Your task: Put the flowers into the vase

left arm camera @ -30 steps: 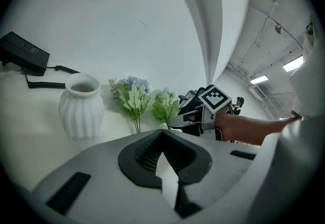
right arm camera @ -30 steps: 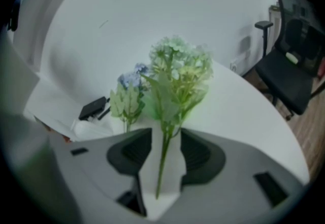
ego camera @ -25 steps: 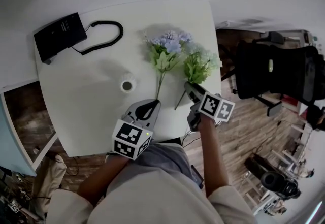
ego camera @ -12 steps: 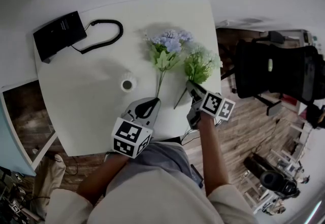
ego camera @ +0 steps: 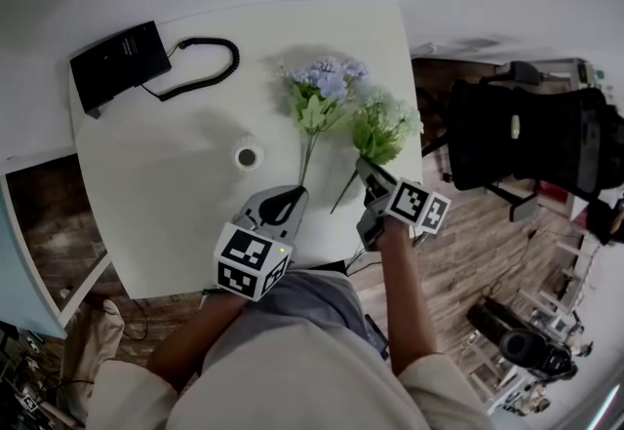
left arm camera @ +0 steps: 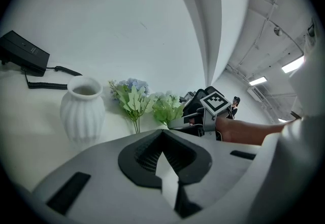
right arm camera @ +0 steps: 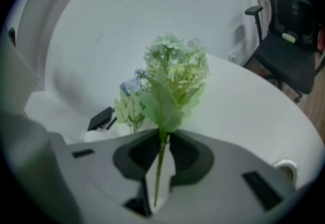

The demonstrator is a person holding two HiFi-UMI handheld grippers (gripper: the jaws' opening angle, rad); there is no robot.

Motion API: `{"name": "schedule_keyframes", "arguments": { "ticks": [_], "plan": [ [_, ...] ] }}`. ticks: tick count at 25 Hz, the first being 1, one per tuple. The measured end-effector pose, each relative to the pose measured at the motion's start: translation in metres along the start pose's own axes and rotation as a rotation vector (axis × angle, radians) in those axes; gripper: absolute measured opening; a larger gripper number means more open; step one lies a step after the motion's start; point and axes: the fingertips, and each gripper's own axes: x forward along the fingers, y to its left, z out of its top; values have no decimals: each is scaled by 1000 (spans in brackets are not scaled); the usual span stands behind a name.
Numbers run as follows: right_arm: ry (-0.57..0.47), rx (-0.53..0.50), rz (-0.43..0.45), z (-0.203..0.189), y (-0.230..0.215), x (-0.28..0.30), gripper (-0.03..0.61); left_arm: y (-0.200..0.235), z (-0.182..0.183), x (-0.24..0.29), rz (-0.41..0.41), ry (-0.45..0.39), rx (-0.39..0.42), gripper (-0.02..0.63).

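Note:
A small white ribbed vase (ego camera: 247,157) stands on the white table (ego camera: 156,214); it is also in the left gripper view (left arm camera: 83,108). Two artificial bunches lie to its right: a blue-flowered one (ego camera: 322,87) and a pale green-white one (ego camera: 382,126). My right gripper (ego camera: 363,168) is at the green-white bunch's stem (right arm camera: 158,177). Its jaws are closing with the stem running between them, and a sliver of gap still shows (right arm camera: 161,148). My left gripper (ego camera: 295,194) rests near the blue bunch's stem end, jaw tips together, with nothing in it (left arm camera: 162,156).
A black device (ego camera: 119,65) with a coiled cord (ego camera: 210,67) sits at the table's far left corner. A black office chair (ego camera: 526,140) stands off the table's right edge on the wooden floor. The right gripper works close to that edge.
The right gripper's jaws have drawn in around the green-white bunch's stem, and the stem's lower end has shifted slightly left. The left gripper has not moved.

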Motion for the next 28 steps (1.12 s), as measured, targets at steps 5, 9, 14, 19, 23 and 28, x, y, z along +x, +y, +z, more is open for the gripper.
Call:
{"name": "schedule_keyframes", "arguments": {
  "ticks": [5,9,14,19,23,28],
  "plan": [
    [-22,15,14,-2,1,-9,71,-5,0,-3,-9,-9,11,23],
    [-41,22,23,-4,1,-18,71,-9,2,-6,-12,-23,19,23],
    [-60,29,25,-8,4,-27,71,-11,4,-12,-13,-39,27,23],
    [-85,26,39,-9,10,-36,70,-14,7,-18,-19,-57,38,22],
    [-100,30,39,-12,13,-46,69,-18,9,-24,-20,-72,49,23],
    [-126,27,66,-15,18,-52,70,-17,10,-34,-13,-88,54,21]
  ]
}}
